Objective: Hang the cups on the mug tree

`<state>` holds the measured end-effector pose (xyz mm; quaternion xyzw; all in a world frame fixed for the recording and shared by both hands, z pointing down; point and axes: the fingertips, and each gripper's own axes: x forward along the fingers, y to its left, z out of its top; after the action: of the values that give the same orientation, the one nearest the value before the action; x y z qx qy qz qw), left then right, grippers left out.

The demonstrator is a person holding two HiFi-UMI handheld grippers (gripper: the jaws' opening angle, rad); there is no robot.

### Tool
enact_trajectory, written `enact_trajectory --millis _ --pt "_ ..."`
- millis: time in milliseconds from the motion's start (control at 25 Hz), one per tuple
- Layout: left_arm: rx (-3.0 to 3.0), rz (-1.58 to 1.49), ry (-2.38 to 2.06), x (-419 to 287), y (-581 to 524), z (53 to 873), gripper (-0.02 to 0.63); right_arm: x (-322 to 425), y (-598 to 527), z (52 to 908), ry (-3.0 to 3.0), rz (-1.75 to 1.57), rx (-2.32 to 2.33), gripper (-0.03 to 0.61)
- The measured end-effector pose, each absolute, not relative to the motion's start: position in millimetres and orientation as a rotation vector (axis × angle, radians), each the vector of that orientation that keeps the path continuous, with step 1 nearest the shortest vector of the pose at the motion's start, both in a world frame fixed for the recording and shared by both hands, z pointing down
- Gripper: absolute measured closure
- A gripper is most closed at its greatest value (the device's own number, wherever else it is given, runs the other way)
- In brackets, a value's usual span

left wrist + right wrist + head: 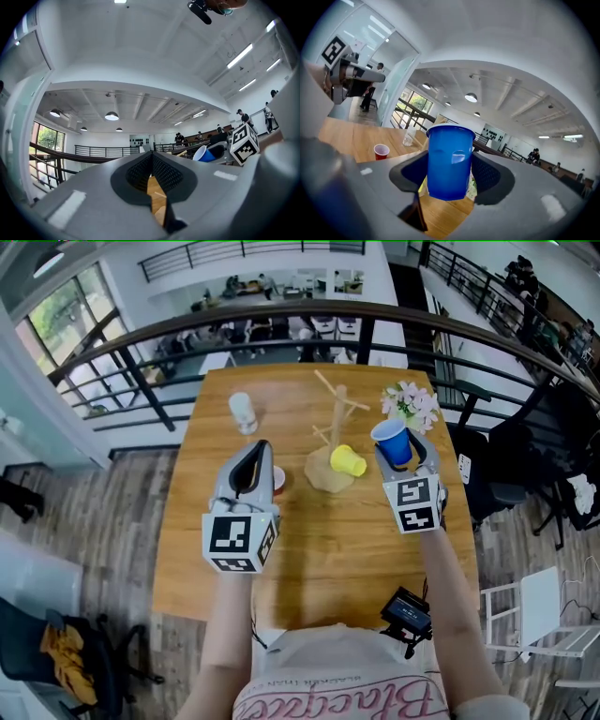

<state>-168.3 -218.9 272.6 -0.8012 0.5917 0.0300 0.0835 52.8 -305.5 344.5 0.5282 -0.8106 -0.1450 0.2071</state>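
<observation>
Head view: mug tree (336,416) pegs appear bare. Yellow cup (348,461) lies at its base; clear cup (243,412) and red cup (278,480) stand on the worktop (319,559).

Left gripper view: left gripper (151,164) fingers clenched, empty.

Right gripper view: right gripper (449,173) fingers grasp the blue cup (449,161), held above the worktop.

Assessment: no cup hung; four outstanding.

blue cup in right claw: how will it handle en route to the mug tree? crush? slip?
Likely light and thin-walled: the blue cup looks like disposable plastic, so the right claw could dent it if squeezed harder. Its glossy tapered wall may slide in the grip. Seemingly empty, so probably tips easily.
</observation>
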Motion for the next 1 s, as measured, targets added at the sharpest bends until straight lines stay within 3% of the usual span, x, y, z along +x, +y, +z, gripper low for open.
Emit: enact_trajectory --millis 1000 --pt "-2.376 0.101 1.816 -199 -214 283 0.598 -13 -359 344 -1.269 -1.153 0.726 0.291"
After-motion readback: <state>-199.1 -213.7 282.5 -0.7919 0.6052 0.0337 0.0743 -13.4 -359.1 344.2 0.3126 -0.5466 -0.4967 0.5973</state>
